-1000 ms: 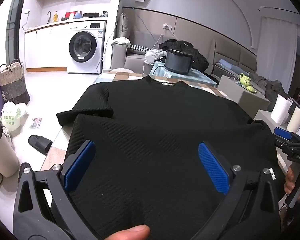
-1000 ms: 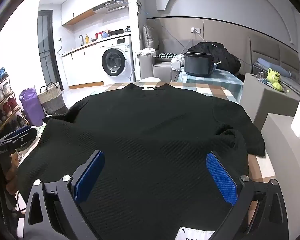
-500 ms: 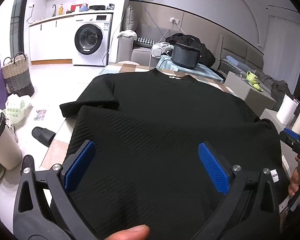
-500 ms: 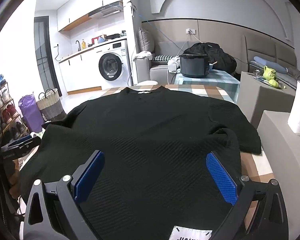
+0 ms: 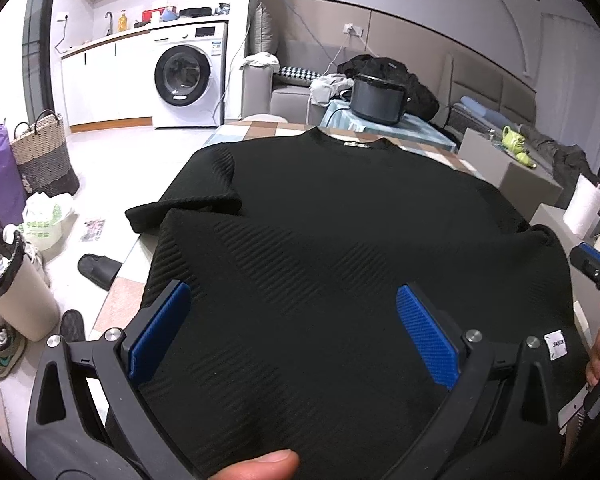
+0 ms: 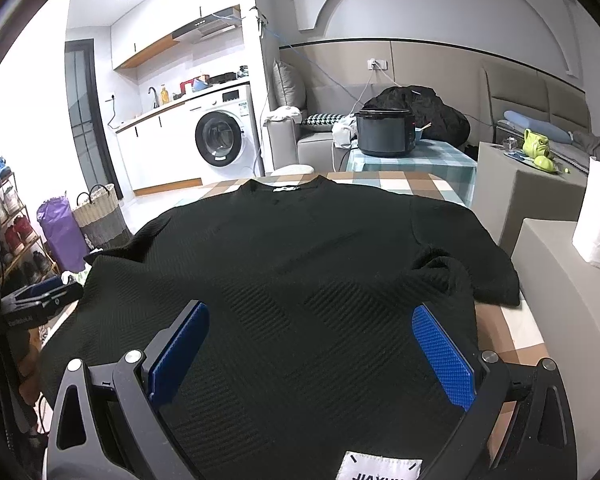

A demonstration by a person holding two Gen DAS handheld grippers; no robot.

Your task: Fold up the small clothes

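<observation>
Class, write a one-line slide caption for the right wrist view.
Open right gripper poised above a black ribbed sweater spread flat on the checked table.

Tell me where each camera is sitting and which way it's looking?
Left wrist: on the left gripper, facing forward over the black top toward the washing machine; a thumb shows below, the right gripper at the right edge.
Right wrist: on the right gripper, facing the same way; the left gripper shows at the left edge.
Shared: top, washing machine, dark cooker.
</observation>
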